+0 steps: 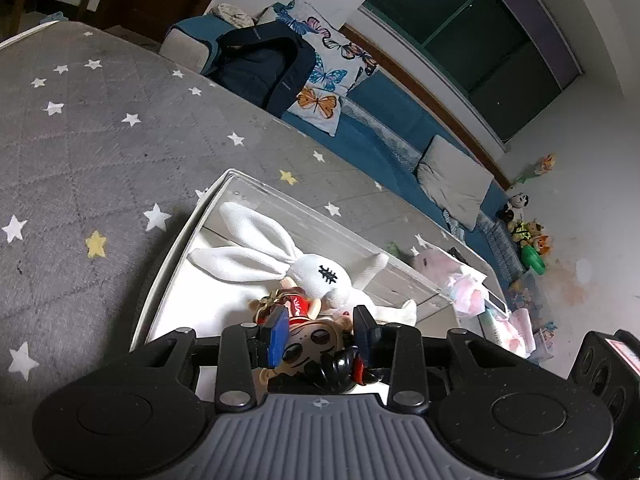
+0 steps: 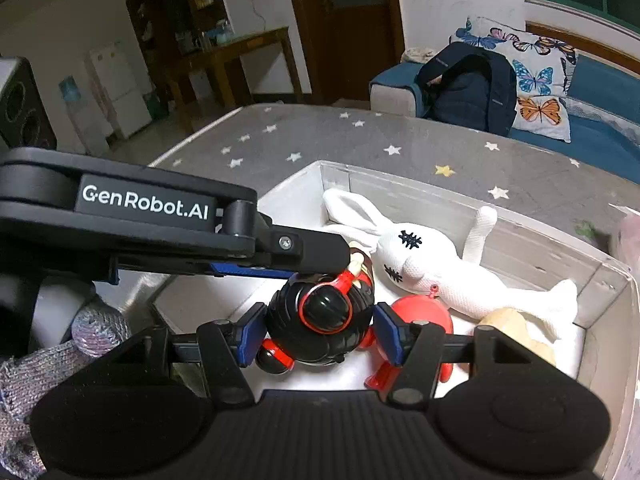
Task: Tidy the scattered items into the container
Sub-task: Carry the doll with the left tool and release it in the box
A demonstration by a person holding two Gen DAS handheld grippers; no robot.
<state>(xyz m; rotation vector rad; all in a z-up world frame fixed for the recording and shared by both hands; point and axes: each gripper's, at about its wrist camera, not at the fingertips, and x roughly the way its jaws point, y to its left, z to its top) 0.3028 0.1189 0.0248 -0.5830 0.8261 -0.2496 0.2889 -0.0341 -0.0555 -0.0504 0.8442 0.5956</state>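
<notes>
A clear plastic container (image 1: 180, 236) (image 2: 608, 280) stands on the grey star-patterned mat. A white plush rabbit (image 1: 316, 272) (image 2: 424, 268) lies inside it. A small doll with black hair buns and a red outfit (image 1: 316, 340) (image 2: 316, 316) is over the container. My left gripper (image 1: 322, 328) is shut on the doll's head. My right gripper (image 2: 318, 328) has its blue pads on both sides of the doll's black hair; the left gripper's finger (image 2: 280, 252) crosses above it. A red toy (image 2: 420, 320) and a tan toy (image 2: 508, 328) lie in the container.
A pink plush (image 1: 436, 264) and pink packets (image 1: 468, 292) lie beyond the container. A blue sofa (image 1: 384, 144) carries a dark backpack (image 1: 268, 68) (image 2: 468, 92) and butterfly pillow (image 2: 532, 80). Toys line the floor by the wall (image 1: 528, 232).
</notes>
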